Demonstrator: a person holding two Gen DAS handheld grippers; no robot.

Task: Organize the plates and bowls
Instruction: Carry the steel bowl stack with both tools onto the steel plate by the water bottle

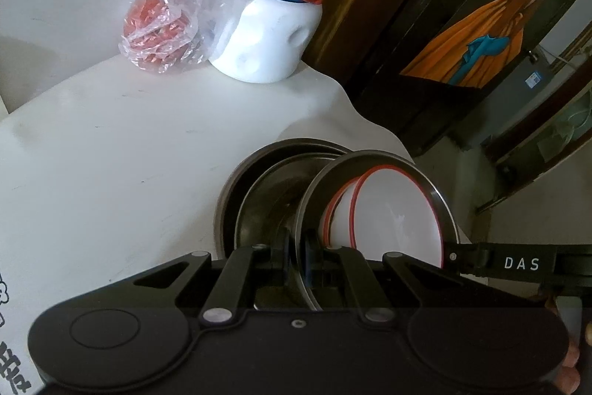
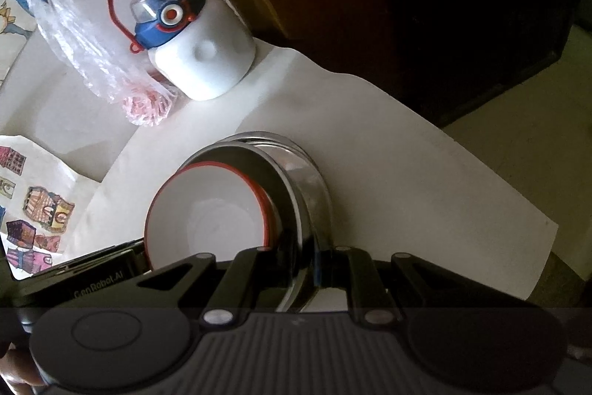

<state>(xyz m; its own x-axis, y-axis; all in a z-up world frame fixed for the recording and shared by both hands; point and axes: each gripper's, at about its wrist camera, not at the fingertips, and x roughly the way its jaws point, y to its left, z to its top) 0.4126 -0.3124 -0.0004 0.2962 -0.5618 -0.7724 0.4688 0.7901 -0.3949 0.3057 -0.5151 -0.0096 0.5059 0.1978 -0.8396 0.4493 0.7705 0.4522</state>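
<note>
L tool (image 1: 296,258): clenched on rim of steel plate (image 1: 436,195); pads hidden behind linkage.
R tool (image 2: 312,265): clenched on rim of the same steel plate (image 2: 275,187), seen from the opp. side.
Steel plate: held tilted on edge, lower part cut off by tool bodies.
In plate: white bowl w/ red rim (image 1: 399,210), tipped.
Behind: steel bowls (image 1: 266,187) nested on white counter (image 1: 111,154).
Far: white bottle (image 1: 270,39) w/ blue cap; plastic bag (image 1: 166,24), red contents unclear.
</note>
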